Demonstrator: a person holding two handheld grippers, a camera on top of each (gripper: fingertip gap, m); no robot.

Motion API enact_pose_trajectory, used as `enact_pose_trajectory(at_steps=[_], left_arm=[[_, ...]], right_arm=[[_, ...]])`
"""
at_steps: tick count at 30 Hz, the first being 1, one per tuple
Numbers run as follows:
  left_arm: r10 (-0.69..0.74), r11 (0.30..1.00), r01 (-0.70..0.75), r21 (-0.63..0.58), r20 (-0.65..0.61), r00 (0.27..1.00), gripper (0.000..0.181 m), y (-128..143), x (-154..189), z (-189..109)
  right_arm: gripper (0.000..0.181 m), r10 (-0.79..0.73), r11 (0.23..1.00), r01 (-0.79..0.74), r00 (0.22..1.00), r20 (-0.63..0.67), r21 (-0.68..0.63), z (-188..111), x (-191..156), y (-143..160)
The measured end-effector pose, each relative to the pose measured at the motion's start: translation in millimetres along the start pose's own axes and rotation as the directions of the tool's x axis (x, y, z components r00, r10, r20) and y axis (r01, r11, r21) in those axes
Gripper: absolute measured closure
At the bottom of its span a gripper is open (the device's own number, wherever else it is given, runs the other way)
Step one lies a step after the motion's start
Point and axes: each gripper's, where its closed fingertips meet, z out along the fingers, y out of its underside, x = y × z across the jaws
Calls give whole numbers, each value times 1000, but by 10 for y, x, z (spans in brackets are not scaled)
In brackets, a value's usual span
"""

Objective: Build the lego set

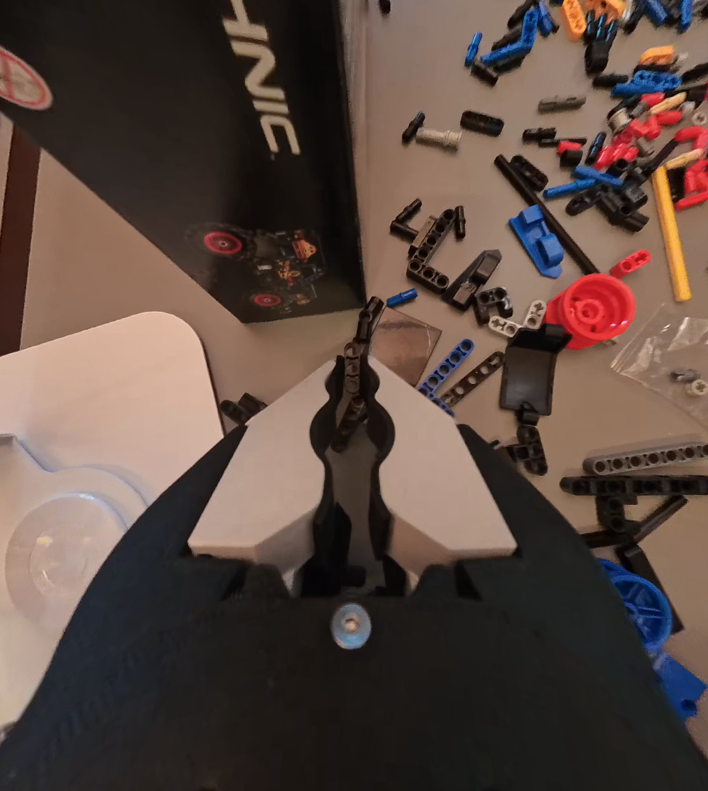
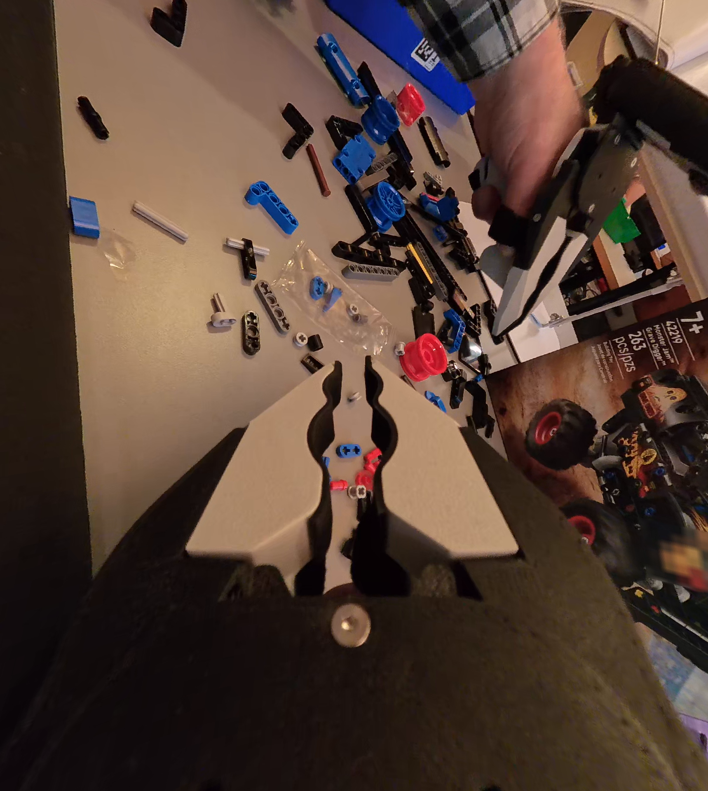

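Left claw (image 1: 354,372) clamped on a thin black beam assembly (image 1: 354,385), holed links pinned end to end; it runs tilted between the fingers and sticks out past the tips toward the corner of the black set box (image 1: 172,150). Held above the desk (image 1: 408,85), not touching it.

Right claw (image 2: 352,364) narrow, a small gap between the tips, nothing gripped. Through the gap, loose on the desk: a small blue connector (image 2: 348,450), red pins (image 2: 365,471), a tiny grey bit (image 2: 354,396).

Loose lego parts spread across the desk right of the left claw: red wheel hub (image 1: 592,310), blue slope piece (image 1: 534,239), yellow axle (image 1: 671,233), long black axle (image 1: 540,214), black panel (image 1: 528,376), grey beam (image 1: 652,458) just above a long black beam (image 1: 647,486), blue wheel hub (image 1: 639,603) partly hidden behind the claw body, clear plastic bag (image 1: 686,355) with small parts. White rounded tray (image 1: 87,428) left of the left claw.

The right wrist view also shows the left claw farther off, held by a hand (image 2: 523,141) with a plaid sleeve (image 2: 480,34), and the box standing at the right beside the same red wheel hub.
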Motion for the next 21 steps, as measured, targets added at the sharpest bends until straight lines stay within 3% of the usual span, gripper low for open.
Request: enact_pose_trajectory(at_steps=[8,15,21], left_arm=[[-122,980,126,152,-31,992,176,-200,171,-375],[-145,972,145,187,-12,989,176,-206,254,-561],[-182,932,195,304,-70,981,176,-556,753,-722]], right_arm=[[170,13,1000,-13,1000,-19,4,-7,46,-7],[170,11,1000,-12,999,-41,-8,-9,80,6],[163,82,995,-70,980,-179,72,-134,386,-171]])
